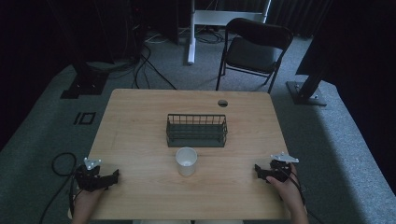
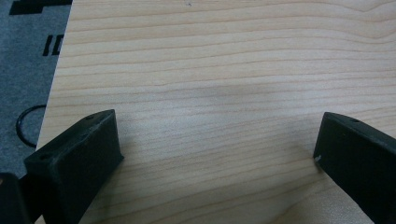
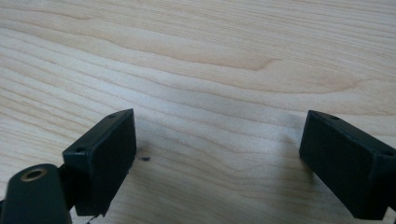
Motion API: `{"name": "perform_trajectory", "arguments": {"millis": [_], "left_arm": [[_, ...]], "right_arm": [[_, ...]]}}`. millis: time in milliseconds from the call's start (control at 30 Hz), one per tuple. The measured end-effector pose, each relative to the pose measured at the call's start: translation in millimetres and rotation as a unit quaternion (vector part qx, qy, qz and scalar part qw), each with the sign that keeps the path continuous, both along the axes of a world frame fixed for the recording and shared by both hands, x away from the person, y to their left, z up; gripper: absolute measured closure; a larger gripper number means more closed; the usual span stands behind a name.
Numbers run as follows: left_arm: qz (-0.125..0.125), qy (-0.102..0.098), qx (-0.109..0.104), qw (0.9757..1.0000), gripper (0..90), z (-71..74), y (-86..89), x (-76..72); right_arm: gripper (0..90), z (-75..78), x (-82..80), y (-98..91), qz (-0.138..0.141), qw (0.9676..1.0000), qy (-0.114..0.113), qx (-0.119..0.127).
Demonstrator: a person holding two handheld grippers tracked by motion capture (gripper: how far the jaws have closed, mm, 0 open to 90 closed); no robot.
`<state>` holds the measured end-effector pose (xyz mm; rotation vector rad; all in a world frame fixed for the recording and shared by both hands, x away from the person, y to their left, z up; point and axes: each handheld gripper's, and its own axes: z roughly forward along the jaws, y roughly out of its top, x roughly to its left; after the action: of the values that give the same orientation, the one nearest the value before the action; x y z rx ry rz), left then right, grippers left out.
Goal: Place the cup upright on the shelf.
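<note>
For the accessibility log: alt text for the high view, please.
A white cup stands on a wooden table before a dark wire basket. The left tongs and right tongs rest open near the table's front corners.

Dim room, dark curtains all round. Grey carpet [image 1: 327,140] underfoot, cables [image 1: 144,60] snaking across it. Far beyond both grippers, past the pale wooden table [image 1: 140,121], a black folding chair [image 1: 254,49] stands beside a white stand leg [image 1: 191,32].

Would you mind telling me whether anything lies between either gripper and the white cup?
Nothing visible does: bare table separates the cup from the left gripper and the right gripper. The wire basket stands behind the cup.
</note>
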<state>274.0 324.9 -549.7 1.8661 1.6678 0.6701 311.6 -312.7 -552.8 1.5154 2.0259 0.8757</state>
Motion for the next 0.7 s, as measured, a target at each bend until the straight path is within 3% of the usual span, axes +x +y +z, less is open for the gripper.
{"name": "perform_trajectory", "arguments": {"millis": [700], "left_arm": [[0.000, 0.000, 0.000, 1.0000, 0.8, 0.0, 0.0, 0.0]], "right_arm": [[10.4, -0.1, -0.4, -0.3, 0.003, 1.0000, 0.000, -0.001]]}}
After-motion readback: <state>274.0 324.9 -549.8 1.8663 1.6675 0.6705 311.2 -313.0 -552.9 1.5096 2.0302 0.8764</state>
